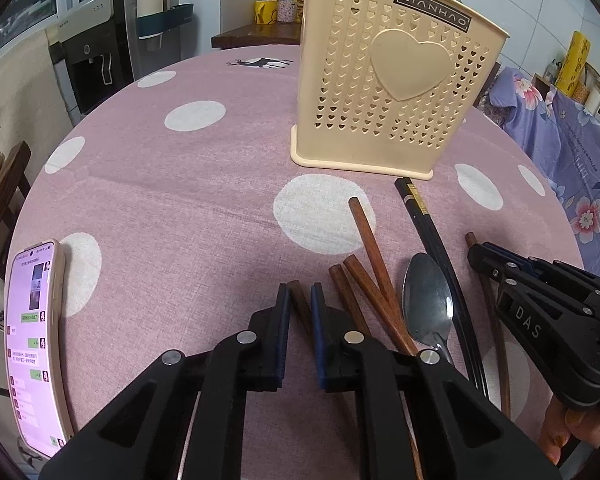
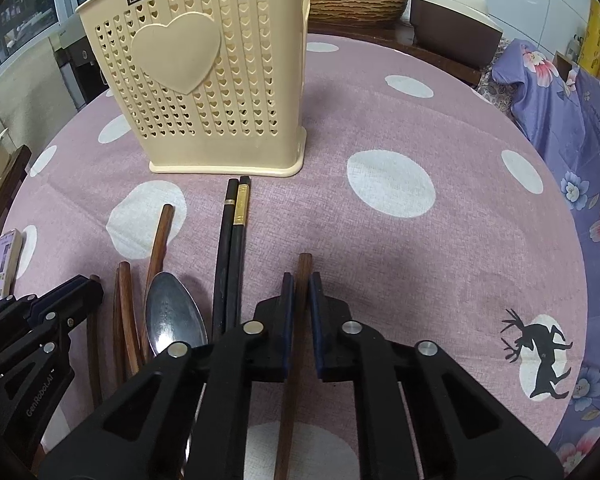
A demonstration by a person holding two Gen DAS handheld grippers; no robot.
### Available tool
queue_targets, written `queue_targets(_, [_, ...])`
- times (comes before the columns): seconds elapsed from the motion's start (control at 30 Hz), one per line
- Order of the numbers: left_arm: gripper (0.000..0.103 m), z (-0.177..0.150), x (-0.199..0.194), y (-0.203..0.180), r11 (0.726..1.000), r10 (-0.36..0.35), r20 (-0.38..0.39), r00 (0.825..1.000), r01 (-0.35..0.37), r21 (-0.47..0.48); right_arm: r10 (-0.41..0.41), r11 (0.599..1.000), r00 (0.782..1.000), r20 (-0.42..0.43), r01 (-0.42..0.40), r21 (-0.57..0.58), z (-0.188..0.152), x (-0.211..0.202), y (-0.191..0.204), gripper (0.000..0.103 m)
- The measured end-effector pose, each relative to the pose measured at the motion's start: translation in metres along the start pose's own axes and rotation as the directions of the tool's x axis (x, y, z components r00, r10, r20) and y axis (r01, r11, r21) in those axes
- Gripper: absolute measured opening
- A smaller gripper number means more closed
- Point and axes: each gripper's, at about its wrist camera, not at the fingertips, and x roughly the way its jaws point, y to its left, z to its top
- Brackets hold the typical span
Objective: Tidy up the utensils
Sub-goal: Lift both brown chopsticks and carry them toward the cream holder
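Observation:
A cream perforated utensil holder [image 1: 380, 120] [image 2: 204, 120] with a heart on its front stands upright on the pink dotted tablecloth [image 1: 180, 200]. In front of it lie wooden chopsticks [image 1: 372, 248] [image 2: 160, 236], a black pair [image 1: 420, 212] [image 2: 232, 240] and a steel spoon [image 1: 428, 296] [image 2: 174, 312]. My left gripper [image 1: 300, 292] [image 2: 90, 284] is shut on a wooden chopstick [image 1: 300, 304] lying at the left end of the row. My right gripper [image 2: 301, 280] [image 1: 476, 252] is shut on another wooden chopstick [image 2: 303, 268] at the right end.
A lit phone [image 1: 36, 340] [image 2: 6, 256] lies near the table's left edge. A dark wooden chair [image 1: 4, 192] stands to the left. Purple floral fabric [image 1: 572, 160] [image 2: 560, 120] hangs past the right edge. Counters with appliances sit behind the table.

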Motion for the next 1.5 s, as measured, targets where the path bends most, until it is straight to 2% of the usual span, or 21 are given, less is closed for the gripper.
queue_targets(0.27, [0.009, 0.008, 0.002, 0.000, 1.000, -0.024, 0.009, 1.000, 0.025, -0.009, 0.078, 0.996, 0.997, 0.009, -0.078, 0.044, 0.005, 0.001, -0.013, 0.008])
queue_targets(0.5, [0.008, 0.026, -0.018, 0.009, 0.997, -0.061, 0.073, 0.995, 0.064, -0.035, 0.114, 0.991, 0.989, 0.095, -0.120, 0.053, 0.019, -0.018, -0.025, 0.008])
queue_targets(0.73, [0.008, 0.055, -0.062, 0.015, 0.995, -0.091, 0.209, 0.974, 0.098, -0.025, 0.163, 0.982, 0.966, 0.201, -0.178, 0.057, 0.040, -0.061, -0.040, 0.008])
queue_targets(1.0, [0.008, 0.088, -0.117, 0.020, 0.993, -0.110, 0.350, 0.930, 0.117, 0.003, 0.192, 0.976, 0.933, 0.304, -0.215, 0.043, 0.061, -0.120, -0.056, 0.008])
queue_targets(1.13, [0.008, 0.097, -0.132, 0.020, 0.995, -0.097, 0.398, 0.912, 0.099, 0.017, 0.187, 0.978, 0.921, 0.342, -0.206, 0.020, 0.069, -0.141, -0.059, 0.008])
queue_targets(1.3, [0.008, 0.101, -0.135, 0.019, 0.996, -0.093, 0.407, 0.909, 0.090, 0.027, 0.178, 0.982, 0.910, 0.375, -0.190, -0.003, 0.074, -0.158, -0.057, 0.008])
queue_targets(1.5, [0.008, 0.106, -0.137, 0.017, 0.995, -0.102, 0.410, 0.906, 0.094, 0.039, 0.177, 0.984, 0.906, 0.385, -0.174, -0.043, 0.076, -0.167, -0.052, 0.008])
